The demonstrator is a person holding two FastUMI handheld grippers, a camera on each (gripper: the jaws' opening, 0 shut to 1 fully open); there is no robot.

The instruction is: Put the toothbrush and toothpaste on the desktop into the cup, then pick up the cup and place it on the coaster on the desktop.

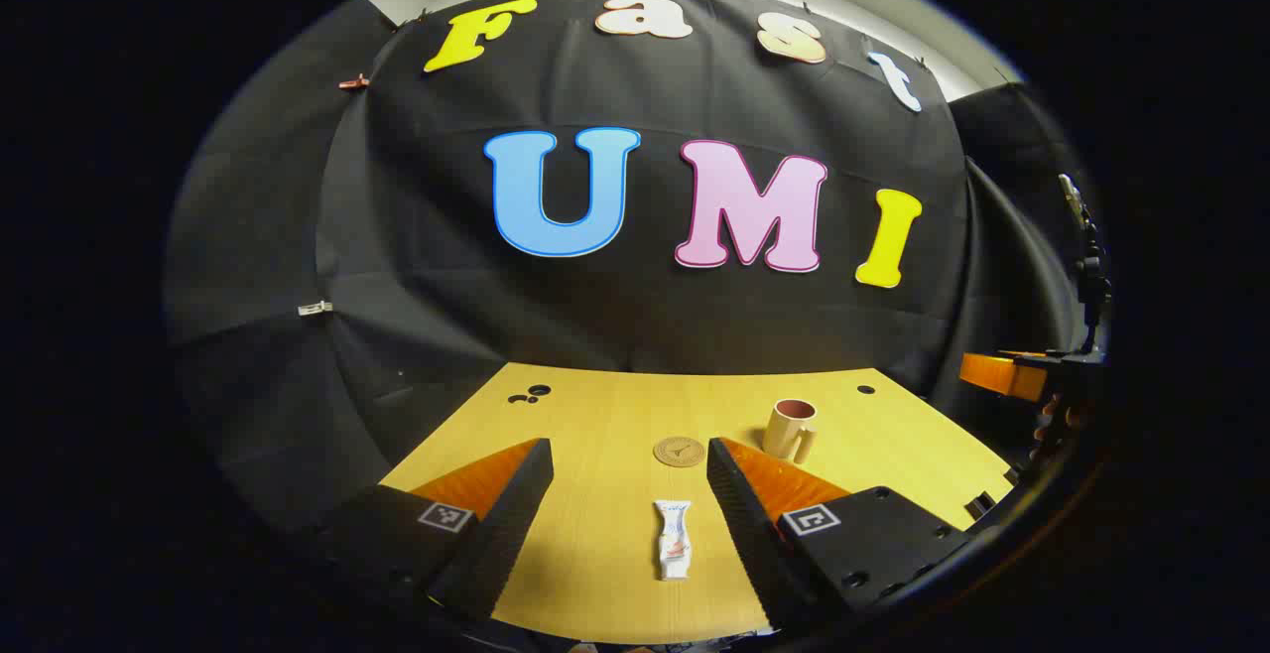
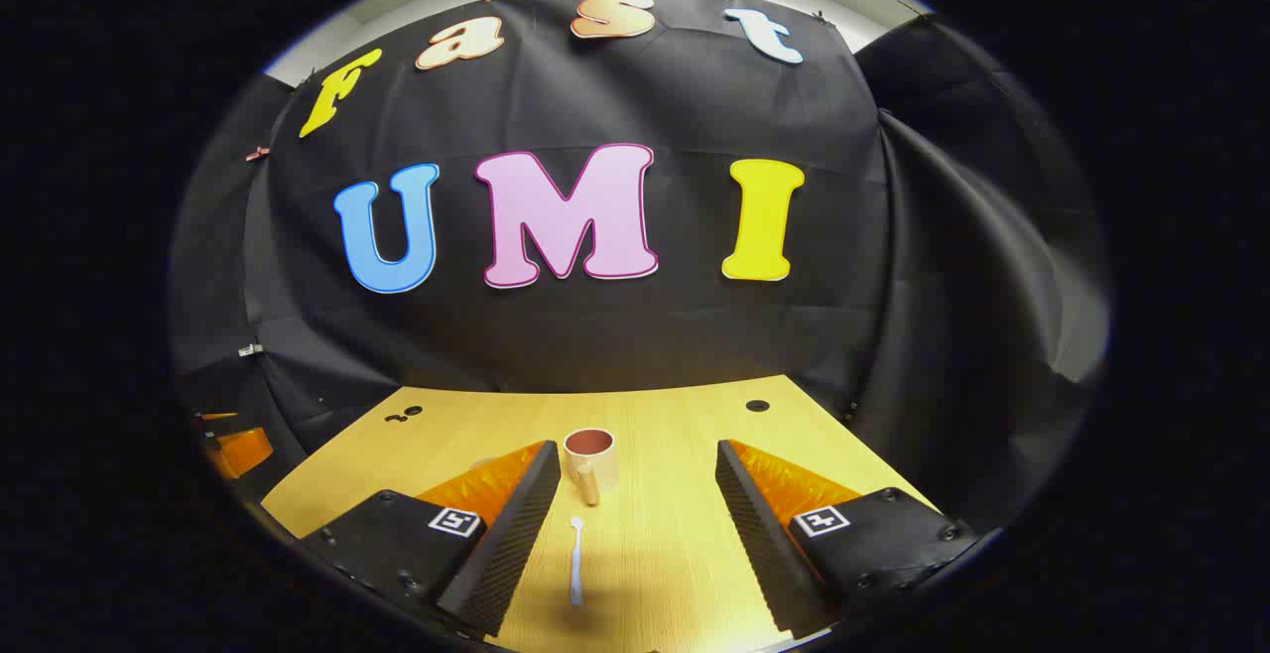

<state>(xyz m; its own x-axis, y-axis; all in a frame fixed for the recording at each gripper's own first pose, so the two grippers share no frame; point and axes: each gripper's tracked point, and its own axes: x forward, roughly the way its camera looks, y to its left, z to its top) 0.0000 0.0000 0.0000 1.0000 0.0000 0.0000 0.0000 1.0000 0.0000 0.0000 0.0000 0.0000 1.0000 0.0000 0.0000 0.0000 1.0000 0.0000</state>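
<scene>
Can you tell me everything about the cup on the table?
The cup is a cream-coloured mug with a reddish-brown inside, likely ceramic. It stands upright on the wooden desktop, mouth open at the top; nothing can be seen inside it. Its handle points toward the cameras. In the left gripper view the cup stands right of the round coaster, not on it. In the right gripper view the toothbrush lies just in front of it. Nothing grips it.

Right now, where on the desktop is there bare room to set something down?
Bare wood lies left of the coaster, toward the holes, and right of the cup, toward the far hole. It's crowded mid-desk: cup, coaster, toothpaste and toothbrush.
</scene>
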